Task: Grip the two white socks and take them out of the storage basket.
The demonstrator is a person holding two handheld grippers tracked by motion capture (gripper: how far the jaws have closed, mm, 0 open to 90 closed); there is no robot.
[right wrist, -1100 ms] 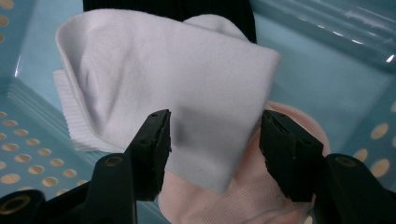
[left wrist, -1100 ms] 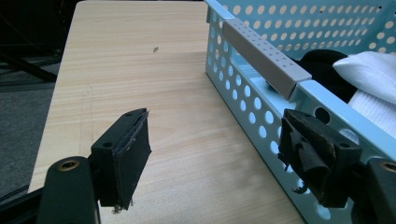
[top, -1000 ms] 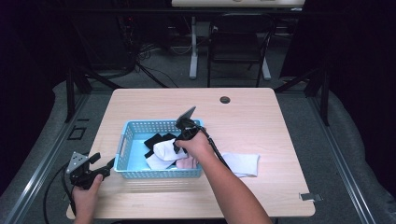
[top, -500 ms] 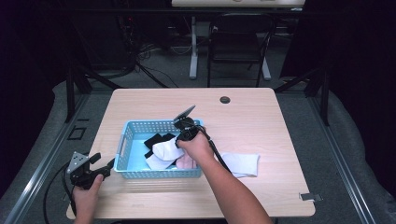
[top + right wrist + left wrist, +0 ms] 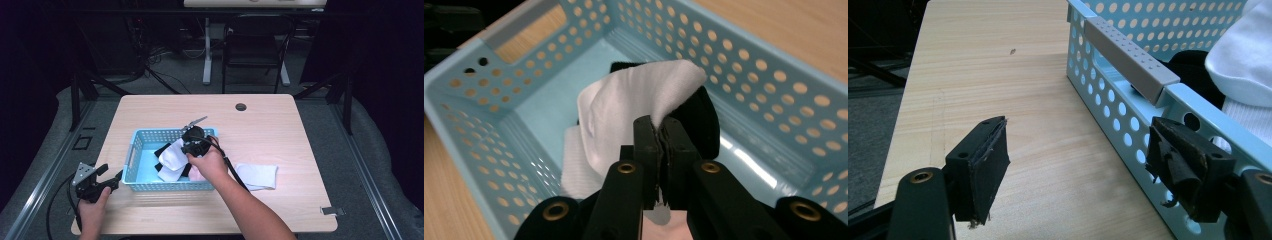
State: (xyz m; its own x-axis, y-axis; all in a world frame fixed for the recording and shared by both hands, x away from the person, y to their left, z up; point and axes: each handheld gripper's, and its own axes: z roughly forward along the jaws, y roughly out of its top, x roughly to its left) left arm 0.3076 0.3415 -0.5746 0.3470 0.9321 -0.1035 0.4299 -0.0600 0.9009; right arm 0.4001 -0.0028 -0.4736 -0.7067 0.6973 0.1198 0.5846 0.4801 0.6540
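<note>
- Jaws of the right gripper (image 5: 659, 131) have just been closing, and in the right gripper view they now stand pressed together on a fold of the white sock (image 5: 624, 107), pinching it at its near edge.
- Compared with the earlier high views, the same gripper (image 5: 187, 150) sits a little higher over the blue basket (image 5: 131, 155), and the white sock (image 5: 172, 156) hangs from it, partly lifted off the dark socks (image 5: 161, 150) underneath.
- Reading this as a judgement: the grasp looks made, so the step in hand is drawing the sock up and out of the basket, probably toward the other white sock (image 5: 257, 175) lying on the table just right of the basket.
- Relative to the basket, the held sock is inside it, near the middle, its free end draped down to the basket floor (whether it snags on a dark sock below is hard to tell).
- Left gripper (image 5: 107, 182) rests at the basket's left end; in the left gripper view its jaws are spread wide with the basket wall (image 5: 1128, 107) beside one pad (image 5: 1180, 167), gripping nothing.
</note>
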